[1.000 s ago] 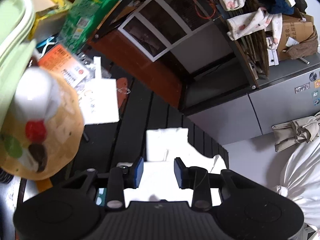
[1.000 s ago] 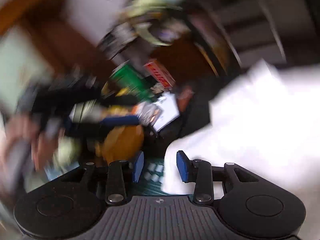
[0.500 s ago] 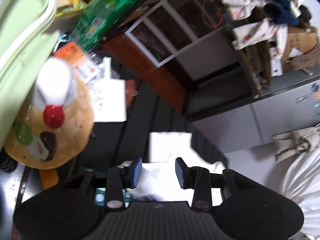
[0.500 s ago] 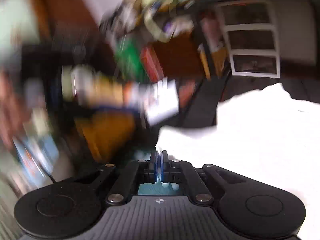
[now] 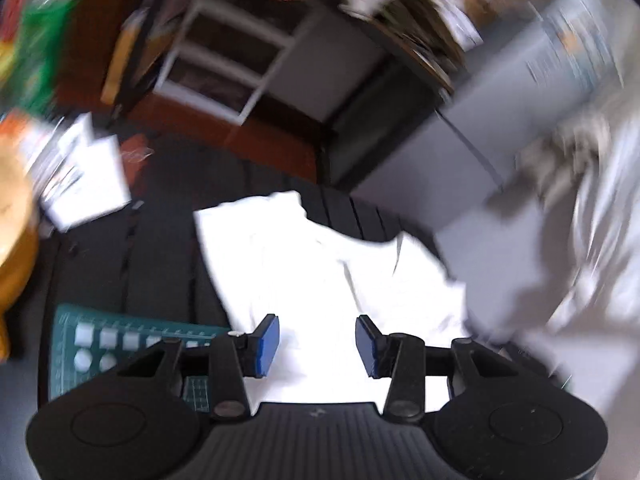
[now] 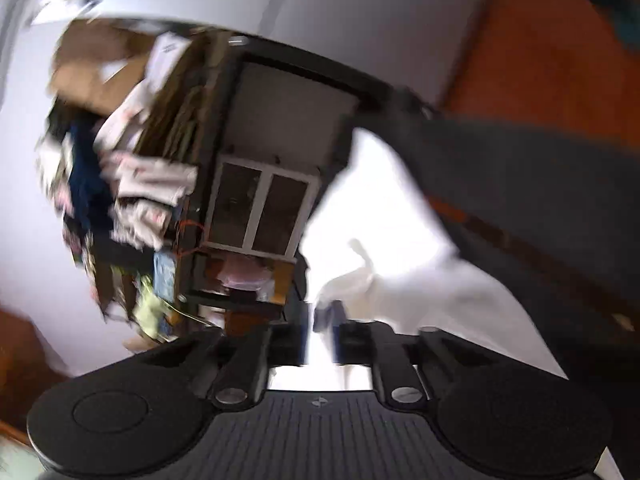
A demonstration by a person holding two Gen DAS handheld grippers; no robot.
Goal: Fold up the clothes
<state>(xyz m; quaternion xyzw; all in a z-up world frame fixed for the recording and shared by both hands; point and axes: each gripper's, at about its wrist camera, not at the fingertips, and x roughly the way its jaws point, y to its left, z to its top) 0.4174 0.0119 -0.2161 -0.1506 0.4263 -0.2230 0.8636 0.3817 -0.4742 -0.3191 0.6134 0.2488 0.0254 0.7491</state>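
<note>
Rumpled white cotton garment point(image 5: 320, 280) lying half-spread on the dark slatted tabletop point(image 5: 160, 248), one edge near the tabletop's far rim. Left hand-held gripper point(image 5: 316, 340) over the garment's near part, jaws just been opening, moderately apart, nothing pinched. Right hand-held gripper point(image 6: 322, 336) blurred, jaws just reopening with white cloth between them; grip: can't tell. Probably mid-fold, next needing a fresh corner grab. Green cutting mat point(image 5: 120, 340) crowding the garment's left; freer room right.

surface: dark slatted table point(image 5: 168, 264) | on it: white garment point(image 5: 320, 272), green cutting mat point(image 5: 100, 336), papers point(image 5: 88, 184)
</note>
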